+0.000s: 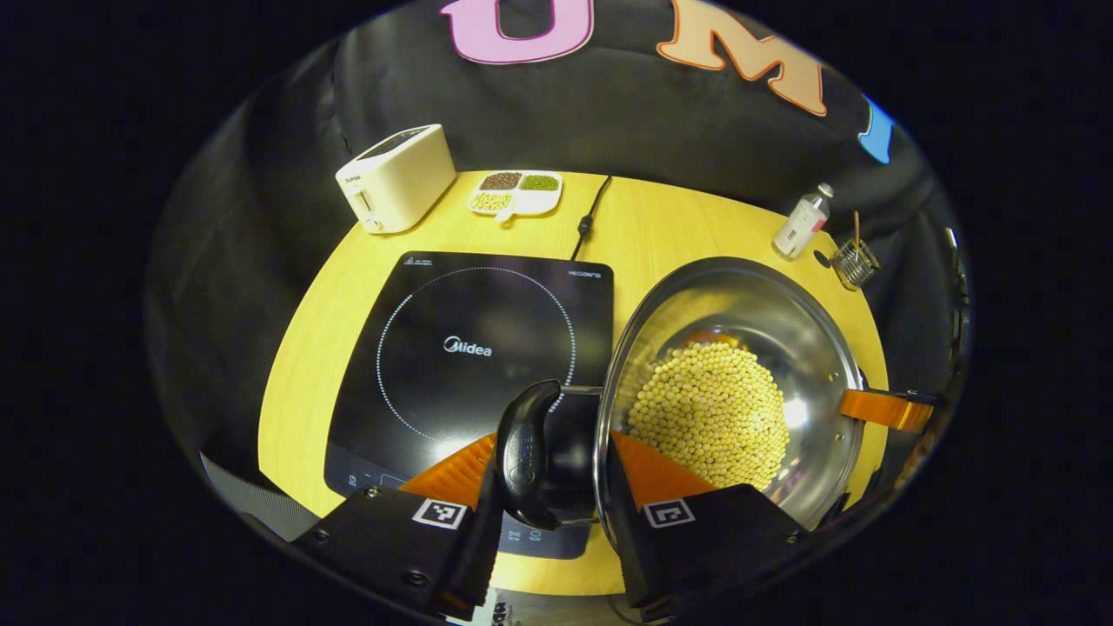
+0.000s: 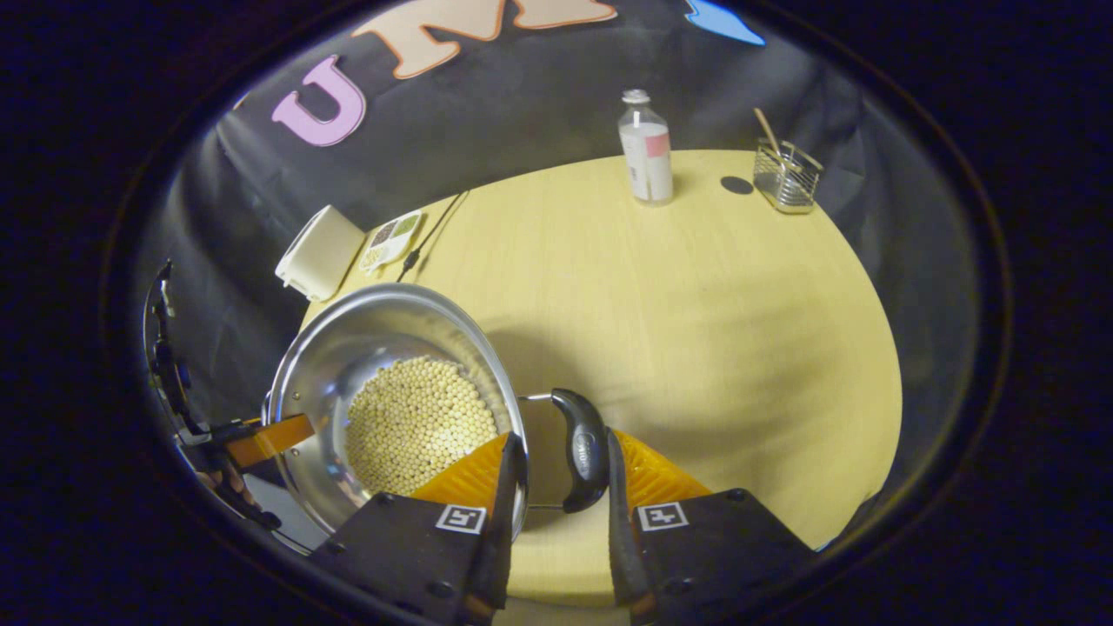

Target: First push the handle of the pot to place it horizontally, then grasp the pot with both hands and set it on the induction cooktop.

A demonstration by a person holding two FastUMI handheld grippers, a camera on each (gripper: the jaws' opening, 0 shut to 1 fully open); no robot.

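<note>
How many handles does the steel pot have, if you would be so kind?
2: one black handle on the pot's induction-cooktop side, another handle on the opposite side, each between a gripper's jaws.

Both views are dim at the edges and brighter in the middle, where overhead light falls on the bench [image 2: 696,287]. The steel pot [image 1: 783,348] throws a small hot glare spot on its inner wall in the left gripper view, and the glass cooktop [image 1: 469,348] carries a soft, dull sheen. In the right gripper view the pot [image 2: 348,348] casts a soft shadow on the wood beside it. Fisheye distortion bends the bench rim into a curve. The far bottle [image 2: 646,148] looks slightly soft.
</note>
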